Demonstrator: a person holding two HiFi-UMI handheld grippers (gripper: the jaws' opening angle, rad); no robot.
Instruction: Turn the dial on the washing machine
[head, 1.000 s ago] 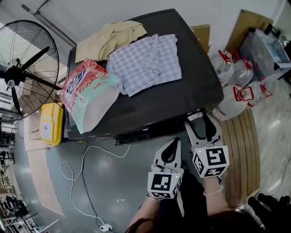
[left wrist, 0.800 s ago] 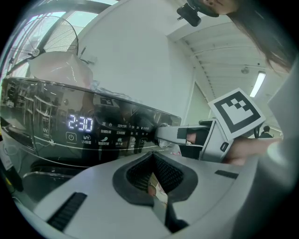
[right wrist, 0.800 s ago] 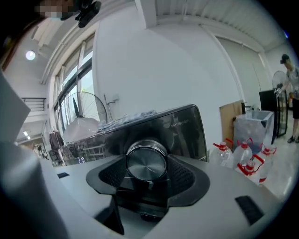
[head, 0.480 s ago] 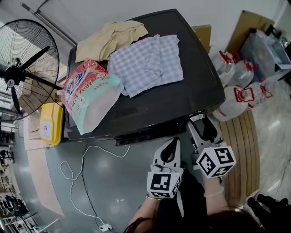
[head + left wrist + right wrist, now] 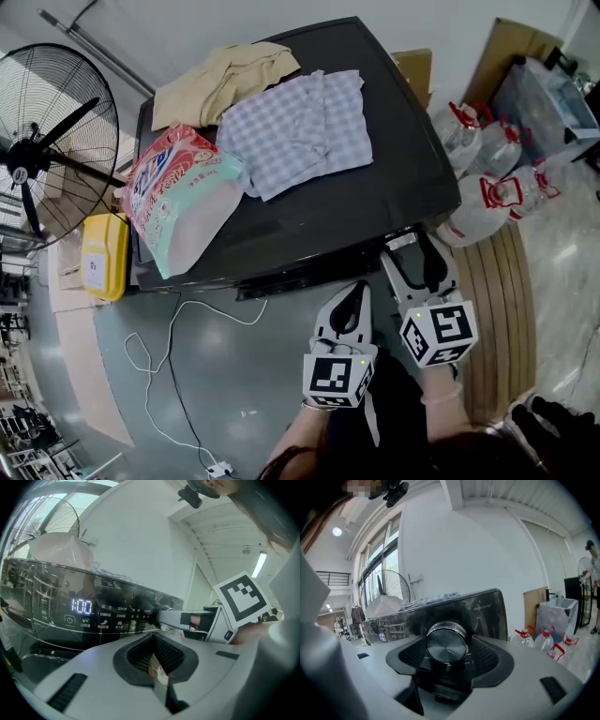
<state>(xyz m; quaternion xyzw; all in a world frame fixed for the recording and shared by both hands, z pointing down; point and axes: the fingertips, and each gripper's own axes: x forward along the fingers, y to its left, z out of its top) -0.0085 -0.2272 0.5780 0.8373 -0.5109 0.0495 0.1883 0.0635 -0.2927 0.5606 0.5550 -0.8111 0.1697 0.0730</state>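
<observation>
The black washing machine (image 5: 375,202) stands below me, its lit control panel (image 5: 80,606) reading 1:00. The round silver dial (image 5: 446,641) sits at the panel's right end. My right gripper (image 5: 415,251) reaches under the machine's front edge and is shut on the dial, a ribbed pad pressed to each side. In the left gripper view its fingers (image 5: 176,618) show side-on at the dial. My left gripper (image 5: 361,286) hangs just in front of the panel, left of the right one, shut with nothing in it.
On the lid lie a detergent bag (image 5: 178,202), a checked cloth (image 5: 300,131) and a beige cloth (image 5: 225,80). A standing fan (image 5: 52,141) and a yellow canister (image 5: 105,255) are at the left. Water jugs (image 5: 506,202) and a wooden pallet (image 5: 506,309) are at the right. A cable (image 5: 169,356) trails over the floor.
The right gripper rolled clockwise on the dial half a second ago, then rolled part of the way back. The left gripper has stayed where it was.
</observation>
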